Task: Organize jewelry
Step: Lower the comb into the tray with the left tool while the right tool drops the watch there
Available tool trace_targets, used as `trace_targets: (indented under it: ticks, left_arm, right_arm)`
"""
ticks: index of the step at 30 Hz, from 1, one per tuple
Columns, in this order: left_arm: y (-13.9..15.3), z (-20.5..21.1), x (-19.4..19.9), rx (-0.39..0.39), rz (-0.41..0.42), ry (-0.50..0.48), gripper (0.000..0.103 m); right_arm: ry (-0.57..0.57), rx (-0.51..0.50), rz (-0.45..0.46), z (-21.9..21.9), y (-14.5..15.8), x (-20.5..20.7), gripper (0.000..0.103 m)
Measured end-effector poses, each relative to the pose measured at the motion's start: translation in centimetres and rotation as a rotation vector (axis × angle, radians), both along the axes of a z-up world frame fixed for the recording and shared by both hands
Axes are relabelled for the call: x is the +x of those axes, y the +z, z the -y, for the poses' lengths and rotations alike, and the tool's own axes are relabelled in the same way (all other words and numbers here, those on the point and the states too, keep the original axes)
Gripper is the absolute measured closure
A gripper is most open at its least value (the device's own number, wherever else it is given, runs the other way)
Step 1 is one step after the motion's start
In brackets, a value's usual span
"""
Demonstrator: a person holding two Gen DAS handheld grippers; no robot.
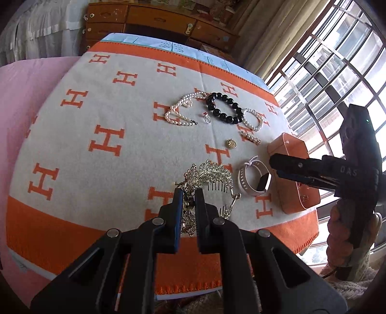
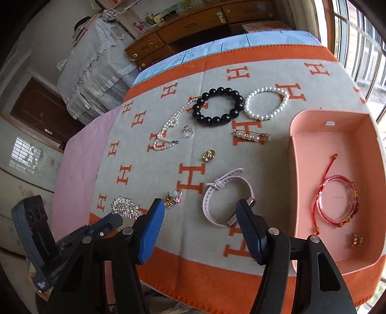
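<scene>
My left gripper (image 1: 188,193) is shut on a silver rhinestone hair comb (image 1: 210,177) at the near edge of the table; the comb also shows in the right wrist view (image 2: 126,207). My right gripper (image 2: 200,210) is open and empty above a pale pink watch (image 2: 224,195). A peach box (image 2: 337,183) at the right holds a red string bracelet (image 2: 337,203) and a small amber piece (image 2: 356,240). On the cloth lie a black bead bracelet (image 2: 218,106), a white pearl bracelet (image 2: 266,103), a pearl necklace (image 2: 168,128), a ring (image 2: 188,132), a pearl pin (image 2: 252,137), a gold charm (image 2: 208,155) and a pink brooch (image 2: 174,199).
An orange and grey cloth with H letters (image 2: 149,174) covers the table. A pink bed (image 1: 21,96) lies to the left. A wooden dresser (image 1: 154,21) stands behind. A barred window (image 1: 337,72) is at the right.
</scene>
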State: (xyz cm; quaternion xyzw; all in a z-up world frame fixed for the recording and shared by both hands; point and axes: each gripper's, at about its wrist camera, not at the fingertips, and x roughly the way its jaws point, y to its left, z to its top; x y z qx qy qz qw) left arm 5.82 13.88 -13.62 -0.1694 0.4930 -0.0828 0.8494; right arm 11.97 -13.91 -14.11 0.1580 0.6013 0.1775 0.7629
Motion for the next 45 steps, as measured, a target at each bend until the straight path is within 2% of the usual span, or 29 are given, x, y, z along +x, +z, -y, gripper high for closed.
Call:
trace_targets:
  ticks: [7, 14, 18, 19, 20, 23, 27, 33, 38, 41, 45]
  left_arm:
    - [0.8, -1.4, -0.2, -0.021, 0.032, -0.010, 0.096]
    - [0.6, -2.4, -0.1, -0.052, 0.034, -0.020, 0.096]
    - [0.2, -2.7, 0.0, -0.074, 0.031, -0.021, 0.096]
    - [0.2, -2.8, 0.1, -0.078, 0.030, -0.022, 0.096]
    - [0.1, -2.8, 0.1, -0.080, 0.029, -0.023, 0.096]
    - [0.2, -2.7, 0.1, -0.078, 0.030, -0.028, 0.096]
    - [0.8, -2.2, 0.2, -0.062, 0.042, -0.040, 0.096]
    - [2.4, -0.4, 0.7, -0.050, 0.070, -0.080, 0.096]
    - [4.2, 3.3, 1.5, -0.024, 0.102, -0.148, 0.096]
    - [5.3, 6.2, 2.5, -0.015, 0.120, -0.197, 0.096]
    - [6.5, 10.7, 3.7, -0.007, 0.145, -0.269, 0.096]
  right_arm:
    - [-0.141, -0.005, -0.148, -1.5, -3.3, 3.2, 0.057]
    - [-0.197, -0.101, -0.170, -2.3, -5.0, 4.2, 0.064]
    - [-0.204, -0.143, -0.177, -2.6, -6.0, 4.7, 0.073]
    - [-0.213, -0.149, -0.156, -2.7, -6.0, 4.6, 0.080]
    - [-0.214, -0.154, -0.142, -2.7, -6.0, 4.5, 0.081]
    - [-0.204, -0.113, -0.121, -2.3, -6.2, 3.5, 0.093]
    - [-0.192, -0.056, -0.052, -1.7, -4.5, 2.0, 0.095]
    - [-0.205, 0.013, 0.166, 1.0, 1.2, -1.0, 0.097]
    - [-0.266, -0.001, 0.385, 5.2, 6.5, -4.2, 0.097]
    - [-0.295, -0.014, 0.433, 8.3, 8.4, -5.7, 0.097]
    - [-0.313, -0.058, 0.414, 12.1, 8.3, -6.9, 0.097]
